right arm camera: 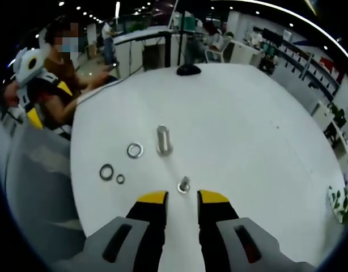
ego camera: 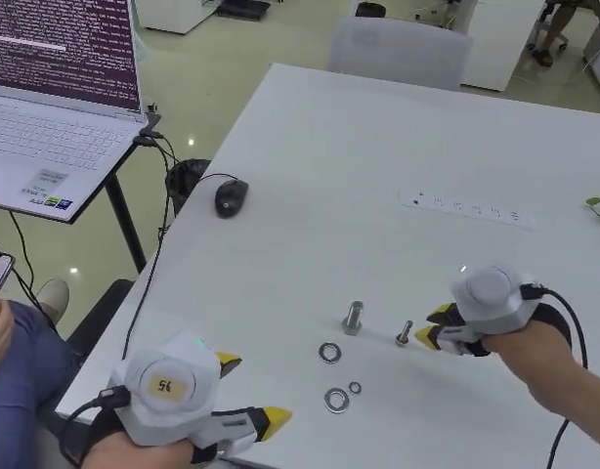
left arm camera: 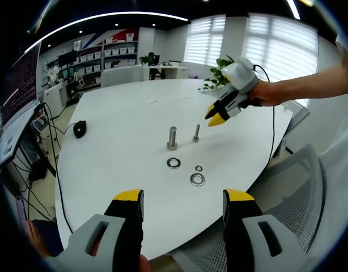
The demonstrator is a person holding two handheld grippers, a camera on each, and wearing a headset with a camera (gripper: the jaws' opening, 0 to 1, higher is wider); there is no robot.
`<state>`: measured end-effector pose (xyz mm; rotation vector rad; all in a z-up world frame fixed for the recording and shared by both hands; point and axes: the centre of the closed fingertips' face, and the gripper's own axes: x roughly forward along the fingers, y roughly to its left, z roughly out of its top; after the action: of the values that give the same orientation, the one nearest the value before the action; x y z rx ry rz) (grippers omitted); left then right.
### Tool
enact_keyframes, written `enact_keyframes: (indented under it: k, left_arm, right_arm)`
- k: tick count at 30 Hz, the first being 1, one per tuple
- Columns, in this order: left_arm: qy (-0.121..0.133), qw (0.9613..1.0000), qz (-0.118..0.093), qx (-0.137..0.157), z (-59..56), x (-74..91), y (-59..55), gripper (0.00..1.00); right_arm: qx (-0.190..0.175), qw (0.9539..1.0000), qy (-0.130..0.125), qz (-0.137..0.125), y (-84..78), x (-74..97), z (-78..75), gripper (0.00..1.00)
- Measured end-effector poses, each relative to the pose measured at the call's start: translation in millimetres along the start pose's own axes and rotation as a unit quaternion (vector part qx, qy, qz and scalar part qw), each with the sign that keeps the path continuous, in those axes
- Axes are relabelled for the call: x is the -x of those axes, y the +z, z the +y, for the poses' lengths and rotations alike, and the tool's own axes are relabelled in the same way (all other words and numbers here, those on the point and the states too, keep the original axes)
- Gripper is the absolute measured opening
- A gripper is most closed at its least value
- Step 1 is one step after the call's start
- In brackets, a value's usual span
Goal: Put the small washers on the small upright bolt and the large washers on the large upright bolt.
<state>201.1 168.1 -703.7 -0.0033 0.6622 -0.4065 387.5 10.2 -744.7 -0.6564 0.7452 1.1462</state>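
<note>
A large upright bolt and a small upright bolt stand on the white table. Two large washers and one small washer lie flat in front of them. My right gripper is open, its yellow tips just right of the small bolt, which sits just ahead of its jaws. My left gripper hovers open and empty at the table's near edge, facing the washers and the large bolt.
A black mouse lies at the table's left side with its cable running off the edge. A white power strip lies further back. A laptop stands on a side stand to the left, and a grey chair behind the table.
</note>
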Motion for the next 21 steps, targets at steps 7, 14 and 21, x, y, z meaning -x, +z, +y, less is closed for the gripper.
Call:
enact_keyframes:
  k: [7, 14, 21]
  left_arm:
    - [-0.003, 1.0000, 0.003, -0.007, 0.1, -1.3, 0.0, 0.56]
    - [-0.001, 0.9999, 0.002, -0.013, 2.7, -1.5, 3.3, 0.56]
    - [-0.002, 0.9999, 0.000, -0.017, 2.4, -2.3, 6.4, 0.56]
  right_arm:
    - [-0.007, 0.9999, 0.006, -0.011, -15.3, 5.8, 27.8, 0.22]
    - [-0.022, 0.9993, 0.029, -0.010, -35.9, -0.5, 61.4, 0.26]
    - [-0.028, 0.9983, 0.051, -0.004, -48.5, -8.3, 88.2, 0.29]
